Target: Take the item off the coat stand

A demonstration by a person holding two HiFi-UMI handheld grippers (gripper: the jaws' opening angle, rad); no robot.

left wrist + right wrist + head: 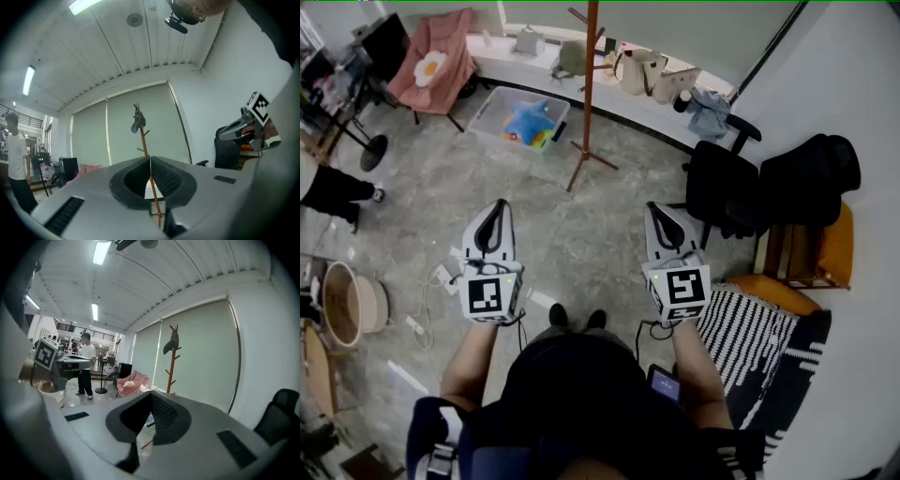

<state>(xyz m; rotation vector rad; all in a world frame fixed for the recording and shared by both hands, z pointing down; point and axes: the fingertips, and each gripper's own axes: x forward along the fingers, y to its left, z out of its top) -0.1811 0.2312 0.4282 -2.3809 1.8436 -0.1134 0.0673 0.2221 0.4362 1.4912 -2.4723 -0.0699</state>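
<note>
A brown wooden coat stand (591, 94) rises from the stone floor ahead of me, near the window sill. A grey-green cap (572, 58) hangs on one of its upper pegs. The left gripper view shows the stand (144, 143) and cap (137, 122) straight ahead; in the right gripper view the stand (172, 373) and cap (171, 344) are a little right of centre. My left gripper (496, 206) and right gripper (657, 210) are held side by side at waist height, well short of the stand. Both are shut with nothing between the jaws.
A clear bin of toys (520, 117) sits left of the stand's base. A pink chair (436, 61) is at far left, bags (652, 73) line the sill, and a black office chair (722, 187) stands to the right. A person (86, 364) stands off to the left.
</note>
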